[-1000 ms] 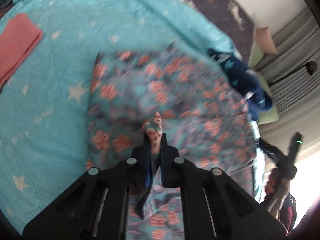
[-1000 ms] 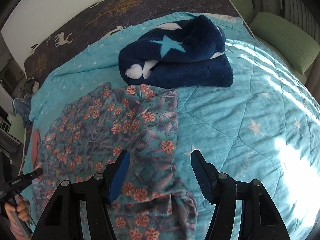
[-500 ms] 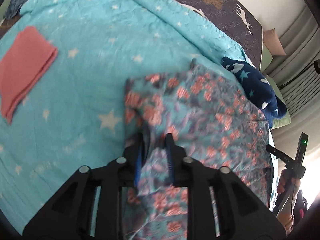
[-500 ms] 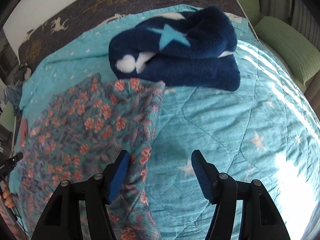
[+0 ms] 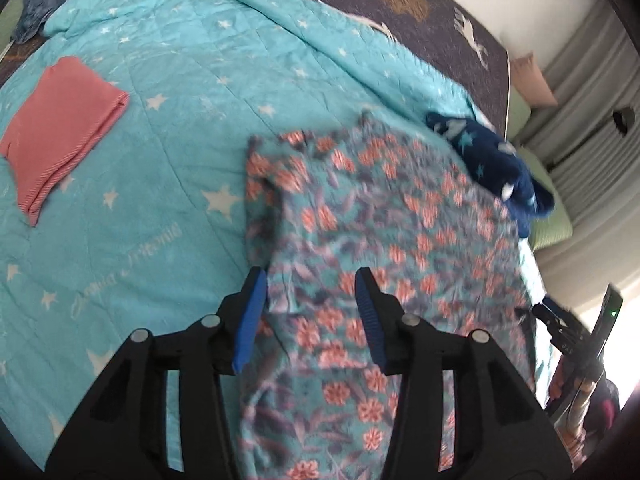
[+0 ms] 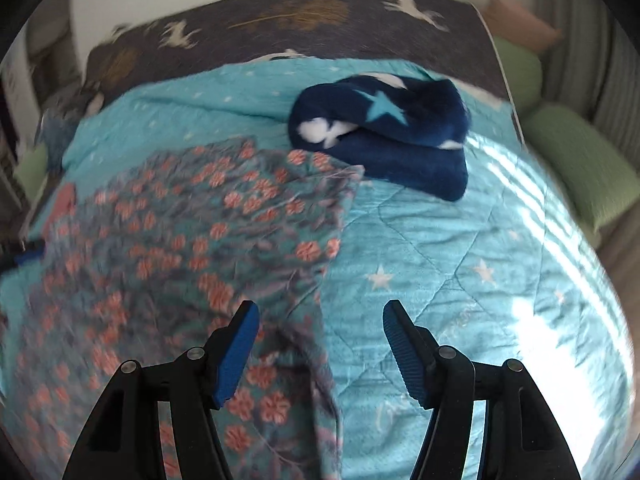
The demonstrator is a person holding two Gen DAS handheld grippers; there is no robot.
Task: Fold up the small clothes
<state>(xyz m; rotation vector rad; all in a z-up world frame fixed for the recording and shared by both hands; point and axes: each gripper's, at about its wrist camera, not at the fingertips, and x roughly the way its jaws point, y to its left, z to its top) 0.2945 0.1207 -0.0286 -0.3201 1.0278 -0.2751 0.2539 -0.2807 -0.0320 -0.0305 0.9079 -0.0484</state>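
Note:
A teal floral garment with orange flowers (image 5: 380,248) lies spread on the turquoise star bedspread (image 5: 160,184). My left gripper (image 5: 310,280) is open and empty, just above the garment's left edge. In the right wrist view the same garment (image 6: 192,240) lies to the left, and my right gripper (image 6: 318,312) is open and empty over its right edge. The right gripper also shows at the far right of the left wrist view (image 5: 576,332).
A folded pink cloth (image 5: 60,128) lies at the left of the bed. A folded navy star blanket (image 6: 384,136) sits beyond the garment. Green cushions (image 6: 580,168) lie off the bed's right side. A dark patterned sheet (image 6: 280,16) covers the head end.
My left gripper opened and let go of the floral garment, which now lies flat. The right gripper stayed open and shifted over the garment's right edge.

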